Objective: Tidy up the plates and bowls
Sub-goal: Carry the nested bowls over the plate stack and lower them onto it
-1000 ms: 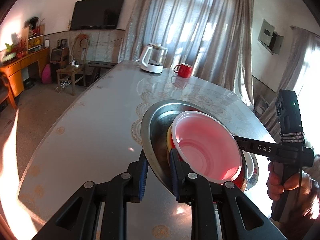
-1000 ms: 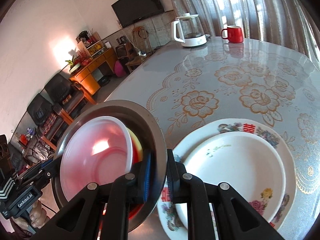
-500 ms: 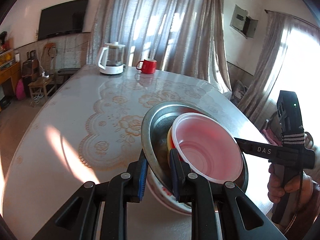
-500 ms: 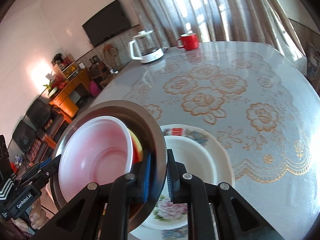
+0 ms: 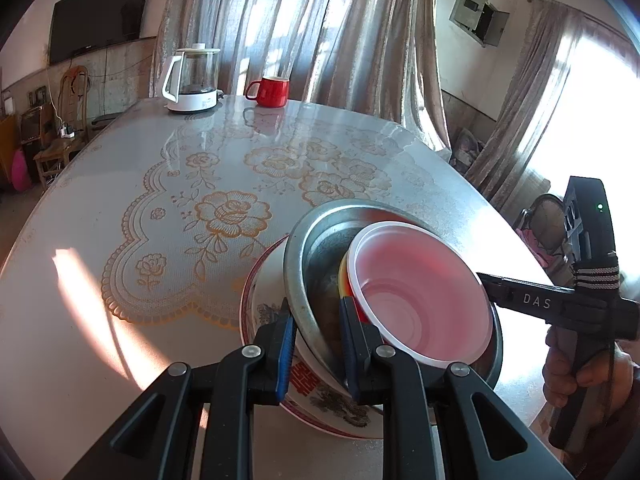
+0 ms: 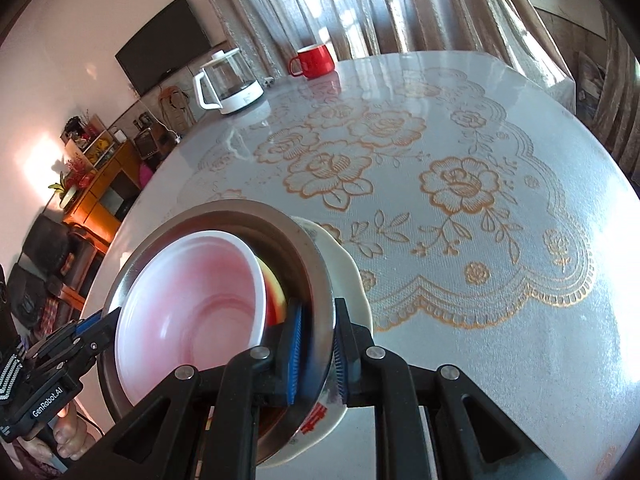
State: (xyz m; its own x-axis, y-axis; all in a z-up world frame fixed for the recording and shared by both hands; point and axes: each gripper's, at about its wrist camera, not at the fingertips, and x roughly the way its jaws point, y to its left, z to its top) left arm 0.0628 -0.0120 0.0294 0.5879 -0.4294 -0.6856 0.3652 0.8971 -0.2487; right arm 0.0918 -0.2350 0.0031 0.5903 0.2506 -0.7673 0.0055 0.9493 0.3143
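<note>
Resting on the floral table (image 5: 168, 240), decorated plates (image 5: 264, 280) sit under the metal bowl (image 5: 316, 248), which nests a pink bowl (image 5: 420, 288). Left gripper (image 5: 314, 324) and right gripper (image 6: 316, 344) each clamp opposite rims, probably to steady the stack.

**Backlit room, lots of glare on your table**

You're shooting straight into daylight here. The sheer grey curtains (image 5: 304, 28) glow, and the window at the right edge of your left view is blown out white. Warm sun patches land on the glossy lace-patterned tabletop (image 5: 120, 280), and the far end mirrors the curtains. The translucent pink plastic bowl (image 5: 420, 300) glows from light passing through it. Both fisheyes bend straight lines hard toward the edges, with black vignetting in the corners. Focus is sharp; your right view's near rim (image 6: 320, 344) smears slightly.
</note>
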